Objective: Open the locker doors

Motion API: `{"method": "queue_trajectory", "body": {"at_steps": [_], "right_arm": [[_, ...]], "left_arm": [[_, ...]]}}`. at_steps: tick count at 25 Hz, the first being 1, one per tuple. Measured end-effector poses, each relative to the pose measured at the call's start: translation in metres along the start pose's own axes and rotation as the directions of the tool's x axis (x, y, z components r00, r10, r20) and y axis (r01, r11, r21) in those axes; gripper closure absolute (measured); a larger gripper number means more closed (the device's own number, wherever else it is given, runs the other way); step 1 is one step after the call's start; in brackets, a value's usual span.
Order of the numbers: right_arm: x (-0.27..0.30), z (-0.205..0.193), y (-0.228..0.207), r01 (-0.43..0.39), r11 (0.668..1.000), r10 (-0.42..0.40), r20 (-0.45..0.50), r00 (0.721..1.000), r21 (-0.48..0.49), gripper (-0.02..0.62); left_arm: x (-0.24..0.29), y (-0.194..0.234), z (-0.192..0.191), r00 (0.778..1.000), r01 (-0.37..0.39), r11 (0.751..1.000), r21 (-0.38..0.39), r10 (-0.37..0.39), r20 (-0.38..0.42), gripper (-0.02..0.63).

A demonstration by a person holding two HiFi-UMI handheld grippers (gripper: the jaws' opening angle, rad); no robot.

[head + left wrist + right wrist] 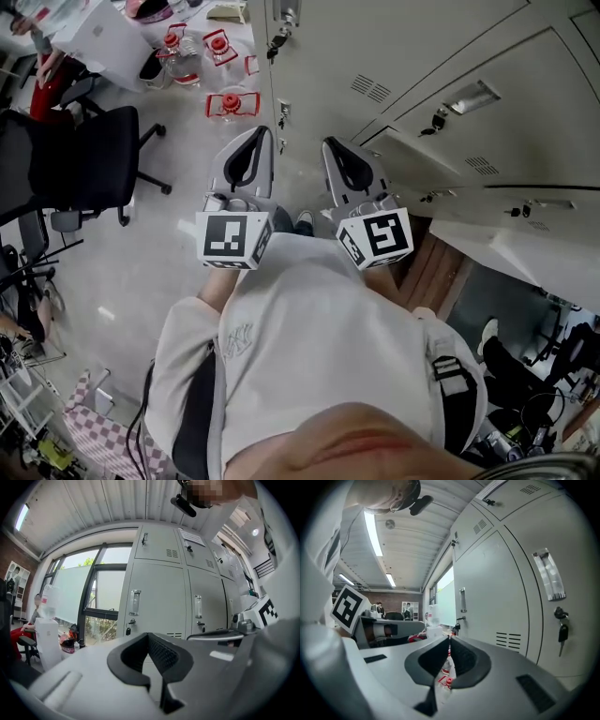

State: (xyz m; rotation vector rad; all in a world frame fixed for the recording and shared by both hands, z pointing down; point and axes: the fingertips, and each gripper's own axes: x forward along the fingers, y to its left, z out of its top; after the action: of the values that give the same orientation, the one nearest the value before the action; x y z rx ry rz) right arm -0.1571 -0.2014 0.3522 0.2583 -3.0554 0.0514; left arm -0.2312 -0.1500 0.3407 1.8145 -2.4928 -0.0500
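Both claws are clenched with nothing in them. The left claw has its ribbed black rubber pads pressed tip to tip, and the right claw is the same deal. The locker doors stand right ahead, and the ones facing the claws are closed. They're flat grey sheet metal with slotted vents, clear plastic label holders and a key dangling from a lock.

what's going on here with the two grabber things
A person in a pale sweatshirt holds a two-jaw gripper in each hand, held out near a bank of grey metal lockers. The left gripper and right gripper are both shut and empty, touching nothing. The locker doors facing them are closed, with small keys hanging in their locks.
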Motion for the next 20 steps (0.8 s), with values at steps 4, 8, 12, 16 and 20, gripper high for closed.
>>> {"method": "queue_trajectory", "body": {"at_steps": [4,8,12,16,20], "right_arm": [[0.026,0.02,-0.001,0.031,0.999,-0.03,0.036,0.999,-0.027,0.58],[0.056,0.047,-0.004,0.088,0.993,-0.081,0.089,0.993,-0.073,0.579],[0.093,0.073,-0.006,0.144,0.981,-0.128,0.129,0.983,-0.127,0.578],[0.131,0.086,-0.011,0.211,0.964,-0.187,0.148,0.971,-0.162,0.577],[0.161,0.097,-0.02,0.272,0.948,-0.247,0.155,0.957,-0.163,0.525]], "left_arm": [[0.019,0.015,0.008,0.999,0.045,0.999,0.015,-0.045,0.004,0.604],[0.036,0.032,0.025,0.994,0.11,0.993,0.04,-0.111,0.023,0.604],[0.042,0.054,0.034,0.988,0.153,0.987,0.051,-0.154,0.021,0.604],[0.042,0.073,0.034,0.983,0.183,0.981,0.058,-0.184,0.021,0.604],[0.04,0.089,0.034,0.98,0.195,0.98,0.036,-0.196,0.021,0.604]]}}
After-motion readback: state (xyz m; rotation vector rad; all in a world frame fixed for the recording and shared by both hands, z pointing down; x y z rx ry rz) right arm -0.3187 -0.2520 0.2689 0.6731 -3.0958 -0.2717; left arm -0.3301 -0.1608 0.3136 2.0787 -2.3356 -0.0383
